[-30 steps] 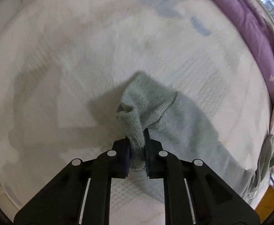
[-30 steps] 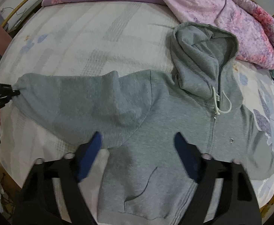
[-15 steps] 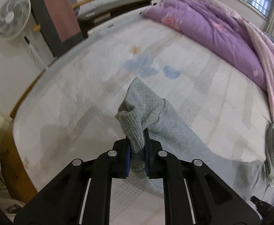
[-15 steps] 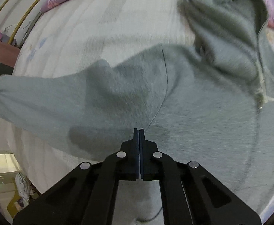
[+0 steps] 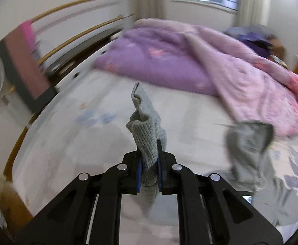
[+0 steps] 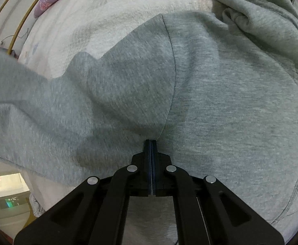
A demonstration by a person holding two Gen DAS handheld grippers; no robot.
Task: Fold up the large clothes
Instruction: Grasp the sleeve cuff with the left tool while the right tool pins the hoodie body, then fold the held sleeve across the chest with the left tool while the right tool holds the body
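Grey zip hoodie (image 6: 220, 102) lies spread on the bed's pale mattress cover (image 6: 108, 20), hood toward the purple quilt (image 5: 169, 61). Left gripper (image 5: 149, 167) clamped on the ribbed sleeve cuff (image 5: 146, 134), cuff raised off the mattress cover, sleeve trailing below toward the hoodie body; judged a lift to swing the sleeve across the chest. Right gripper (image 6: 151, 143) pads pressed together with nothing seen between them, tips at the armpit end of the hoodie's sleeve seam (image 6: 172, 71); whether they touch the cloth is unclear. Likely a pin to fix the fold line while the sleeve comes over.
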